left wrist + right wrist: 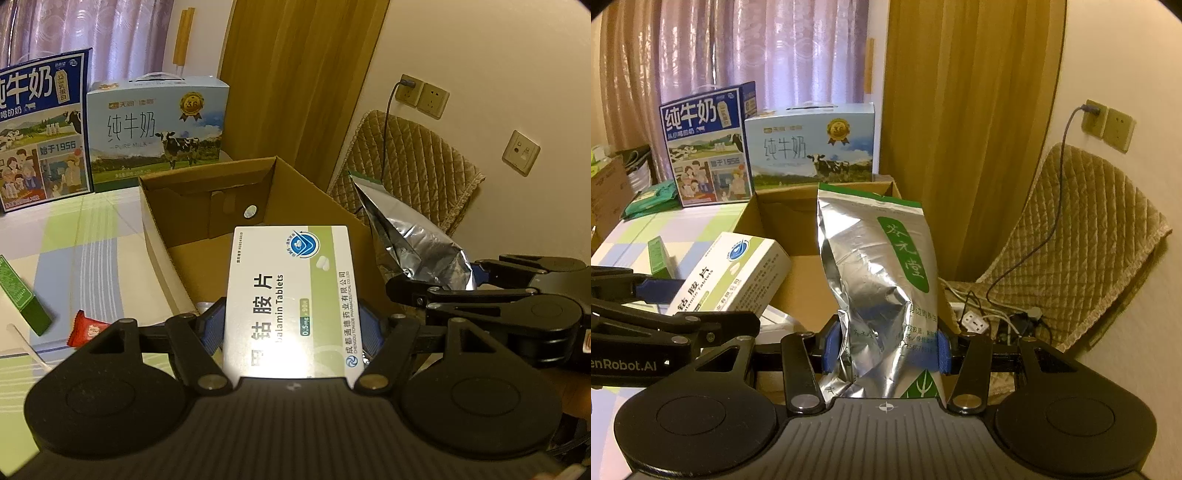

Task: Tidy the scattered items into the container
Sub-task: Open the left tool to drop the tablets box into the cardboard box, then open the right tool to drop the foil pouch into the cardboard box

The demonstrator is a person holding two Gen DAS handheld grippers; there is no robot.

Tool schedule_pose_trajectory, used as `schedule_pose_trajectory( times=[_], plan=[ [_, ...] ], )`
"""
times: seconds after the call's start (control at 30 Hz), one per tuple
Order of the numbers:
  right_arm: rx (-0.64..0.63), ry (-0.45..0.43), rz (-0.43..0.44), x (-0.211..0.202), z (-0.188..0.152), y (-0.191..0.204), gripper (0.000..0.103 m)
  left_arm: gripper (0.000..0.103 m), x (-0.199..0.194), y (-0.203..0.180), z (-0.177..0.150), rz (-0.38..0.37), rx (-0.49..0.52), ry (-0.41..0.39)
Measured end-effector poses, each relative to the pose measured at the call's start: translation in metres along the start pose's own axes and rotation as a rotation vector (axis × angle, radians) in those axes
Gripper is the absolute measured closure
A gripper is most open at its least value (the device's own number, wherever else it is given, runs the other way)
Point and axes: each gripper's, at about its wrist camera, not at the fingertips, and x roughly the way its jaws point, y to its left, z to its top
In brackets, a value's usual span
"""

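My left gripper (293, 328) is shut on a white and green tablet box (291, 299), held over the near edge of the open cardboard box (207, 218). The same tablet box (735, 273) shows at the left of the right wrist view. My right gripper (886, 350) is shut on a silver foil pouch (879, 280) with a green label, upright above the cardboard box (783, 218). The pouch (417, 243) and the right gripper (436, 286) also appear at the right of the left wrist view.
Two milk cartons (159, 133) (40, 129) stand behind the cardboard box. A green carton (22, 295), a red candy wrapper (86, 328) and a white stick (29, 350) lie on the checked tablecloth at the left. A quilted chair (1082, 240) and power strip (975, 321) are on the right.
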Motion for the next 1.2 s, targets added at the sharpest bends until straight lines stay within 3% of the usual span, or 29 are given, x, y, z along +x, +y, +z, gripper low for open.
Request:
schedule_pose_trajectory(
  times=[0.23, 0.57, 1.2],
  plan=[
    [0.012, 0.005, -0.005, 0.002, -0.001, -0.005, 0.056, 0.034, 0.005, 0.000, 0.002, -0.024, -0.020, -0.014],
    [0.022, 0.014, 0.005, 0.004, -0.004, -0.005, 0.056, 0.034, -0.001, 0.014, 0.000, 0.021, -0.021, -0.020],
    [0.004, 0.021, 0.019, 0.013, 0.003, 0.011, 0.056, 0.033, -0.006, 0.024, -0.003, 0.036, -0.017, -0.007]
  ],
)
